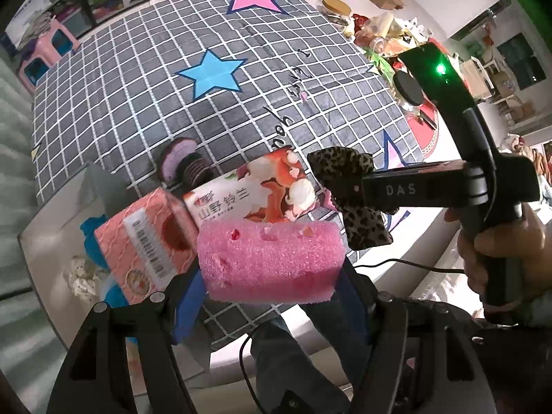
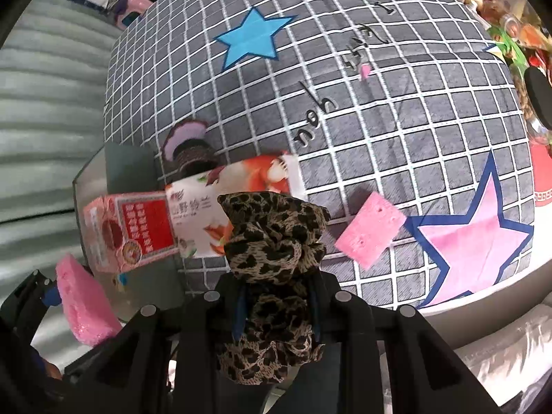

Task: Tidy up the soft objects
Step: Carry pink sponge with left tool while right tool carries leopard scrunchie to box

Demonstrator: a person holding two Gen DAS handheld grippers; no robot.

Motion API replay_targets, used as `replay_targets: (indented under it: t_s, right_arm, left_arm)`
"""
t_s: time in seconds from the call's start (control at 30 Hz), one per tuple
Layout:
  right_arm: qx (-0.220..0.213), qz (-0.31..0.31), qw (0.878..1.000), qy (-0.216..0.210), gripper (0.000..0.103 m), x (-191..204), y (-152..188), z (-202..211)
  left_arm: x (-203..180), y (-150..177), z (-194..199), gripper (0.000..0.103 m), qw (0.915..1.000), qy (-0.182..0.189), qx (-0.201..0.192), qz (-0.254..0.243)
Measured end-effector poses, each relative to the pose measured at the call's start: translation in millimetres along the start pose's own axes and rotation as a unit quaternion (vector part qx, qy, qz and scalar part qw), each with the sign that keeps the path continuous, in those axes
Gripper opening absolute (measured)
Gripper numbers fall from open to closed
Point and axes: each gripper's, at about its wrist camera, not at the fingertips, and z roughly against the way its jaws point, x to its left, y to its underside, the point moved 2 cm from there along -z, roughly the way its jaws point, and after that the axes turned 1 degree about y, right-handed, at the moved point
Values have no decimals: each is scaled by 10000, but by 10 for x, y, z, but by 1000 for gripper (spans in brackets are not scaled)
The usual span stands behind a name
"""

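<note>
Two pink sponges: your left gripper (image 1: 270, 276) pinches one sponge (image 1: 270, 258) (fingertips hidden), your right gripper (image 2: 276, 296) clamps the leopard scrunchie (image 2: 272, 258).

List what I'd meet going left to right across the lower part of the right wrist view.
Pink sponge in the left hand-held gripper → pink-red box → leopard-print scrunchie in the right hand-held gripper → loose pink sponge → pink star.

Left gripper (image 1: 270, 296) fingertips hidden behind the pink sponge (image 1: 270, 258). Right gripper (image 2: 276, 307) pads buried in the leopard-print cloth (image 2: 272, 241). Box (image 1: 51, 241) contents mostly blocked by the pink carton (image 1: 145, 241); blue and white items inside unidentifiable. Purple-topped stack (image 2: 188, 145) partly behind the tissue pack (image 2: 234, 200). Clutter (image 1: 379, 34) at the table's far edge too small to identify.
</note>
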Motion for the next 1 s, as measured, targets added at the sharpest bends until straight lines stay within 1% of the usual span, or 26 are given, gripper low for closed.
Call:
replay_targets:
  t_s: [0.3,0.5,0.7,1.0]
  right_arm:
    - [91,431,9989,171,29,287,201,-43]
    - [216,829,9960,253,29,552,325,-131]
    - [304,1404,9891,331,29,930,410,-186]
    - [290,2121,9760,399,29,1480,473,-183]
  left_arm:
    - [87,294,110,73,9998,5,-124,161]
    - [267,492,209,73,9985,10,-241,495]
    - [481,680,326,73,9957,-38,-377,843]
    - [844,935,497,73,9869,-76,-628,1483]
